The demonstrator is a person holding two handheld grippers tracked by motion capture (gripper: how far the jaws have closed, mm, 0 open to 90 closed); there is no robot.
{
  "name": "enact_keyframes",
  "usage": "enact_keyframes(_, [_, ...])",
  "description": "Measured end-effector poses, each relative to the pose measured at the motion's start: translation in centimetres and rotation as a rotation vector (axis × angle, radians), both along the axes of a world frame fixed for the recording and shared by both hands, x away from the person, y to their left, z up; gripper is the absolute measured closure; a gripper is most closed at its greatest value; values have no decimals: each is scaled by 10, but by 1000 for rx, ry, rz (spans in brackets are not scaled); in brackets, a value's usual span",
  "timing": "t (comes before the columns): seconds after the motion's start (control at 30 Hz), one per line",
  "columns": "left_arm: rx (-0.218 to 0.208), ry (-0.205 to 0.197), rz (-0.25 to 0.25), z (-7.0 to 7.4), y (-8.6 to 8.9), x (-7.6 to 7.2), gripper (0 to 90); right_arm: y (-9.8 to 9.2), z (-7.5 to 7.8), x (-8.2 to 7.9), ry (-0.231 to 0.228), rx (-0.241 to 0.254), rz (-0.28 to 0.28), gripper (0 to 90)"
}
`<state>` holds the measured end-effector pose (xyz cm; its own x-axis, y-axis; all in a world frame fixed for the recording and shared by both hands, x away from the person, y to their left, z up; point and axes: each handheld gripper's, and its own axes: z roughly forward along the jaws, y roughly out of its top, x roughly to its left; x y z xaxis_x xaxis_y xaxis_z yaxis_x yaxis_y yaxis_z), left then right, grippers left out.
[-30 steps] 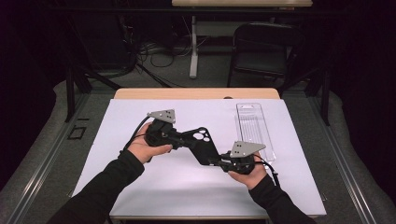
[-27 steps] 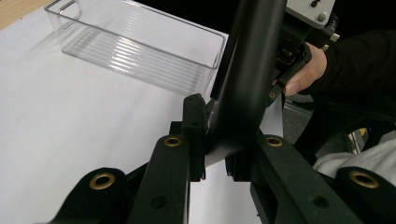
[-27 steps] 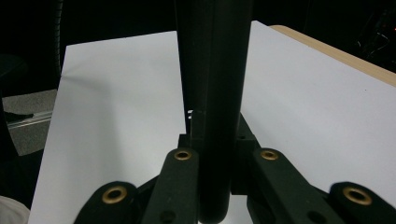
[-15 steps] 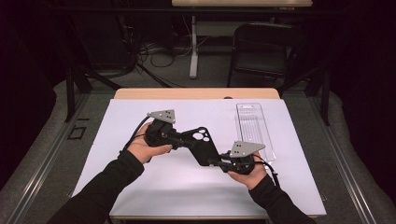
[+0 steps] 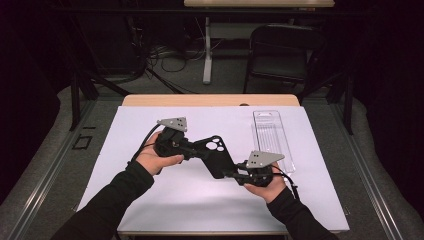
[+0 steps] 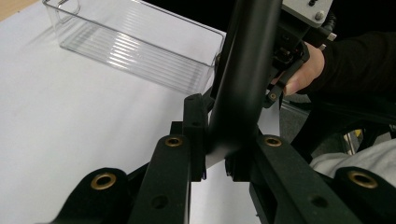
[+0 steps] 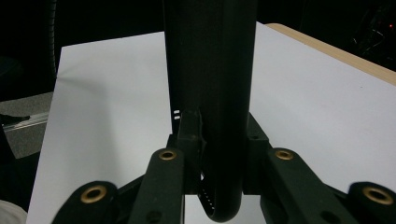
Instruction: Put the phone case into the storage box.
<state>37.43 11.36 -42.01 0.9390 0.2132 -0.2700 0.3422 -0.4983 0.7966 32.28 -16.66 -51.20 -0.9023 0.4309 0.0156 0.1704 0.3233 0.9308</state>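
A black phone case (image 5: 216,156) is held above the white table (image 5: 125,195), near its middle, between the left gripper (image 5: 192,150) and the right gripper (image 5: 235,175). The case is matte, flat and rounded at the edges, with round camera openings near one end. The left jaws are clamped on one end. The right jaws have just been opening, with the case's other end between them. A clear tray (image 5: 272,137) lies toward the far right corner.

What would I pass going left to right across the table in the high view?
Left hand → left gripper → black phone case → right gripper → clear plastic tray, all above the white table cover.
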Motion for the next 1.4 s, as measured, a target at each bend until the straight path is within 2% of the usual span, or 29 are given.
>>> enact_keyframes(0.6, [38, 35, 32, -2, 4, 1, 813, -1, 0, 1, -8, -9, -36, 581])
enact_keyframes(0.8, [61, 51, 64, -3, 6, 3, 813, -2, 2, 1, -10, -7, -42, 529])
enact_keyframes(1.03, [95, 61, 104, -4, 7, 3, 812, -2, 3, 2, -8, -23, -49, 504])
enact_keyframes(1.4, [135, 76, 132, -6, 6, 4, 813, -2, 4, 1, -5, -31, -64, 522])
